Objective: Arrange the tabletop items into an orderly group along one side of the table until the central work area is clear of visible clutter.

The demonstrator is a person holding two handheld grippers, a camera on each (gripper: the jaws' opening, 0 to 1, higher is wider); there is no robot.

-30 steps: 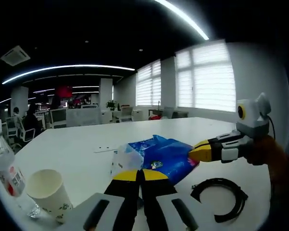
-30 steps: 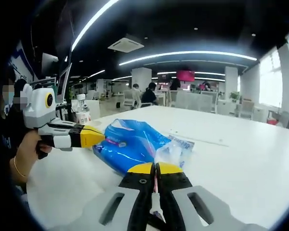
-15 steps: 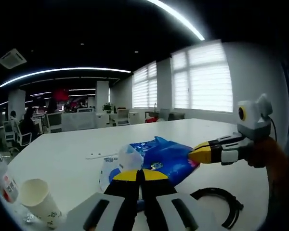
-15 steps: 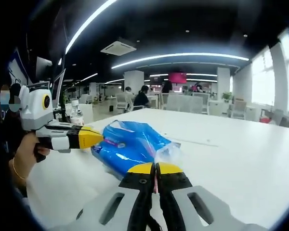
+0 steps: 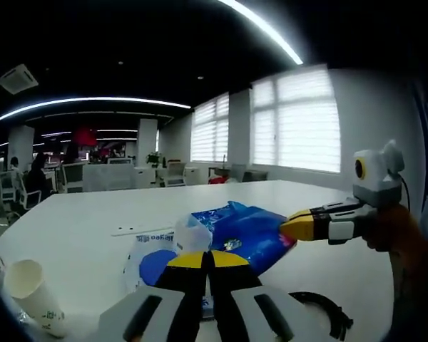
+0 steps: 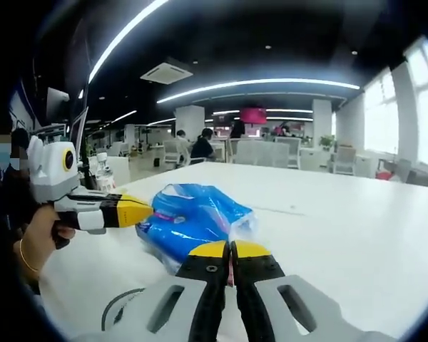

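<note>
Both tongs, left (image 5: 207,262) and right (image 6: 232,251), are pinching the crinkly blue plastic bag (image 5: 246,234) shut-jawed, lifting it off the white table (image 5: 93,221); white paper cup (image 5: 34,296) is sliding out leftward; carry underway.

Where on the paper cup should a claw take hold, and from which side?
Take the paper cup across its wall just below the open rim, coming from the side facing the left claw. It looks upright near the table edge with its mouth up; the wall is the only firm span, and it probably crushes easily.
</note>
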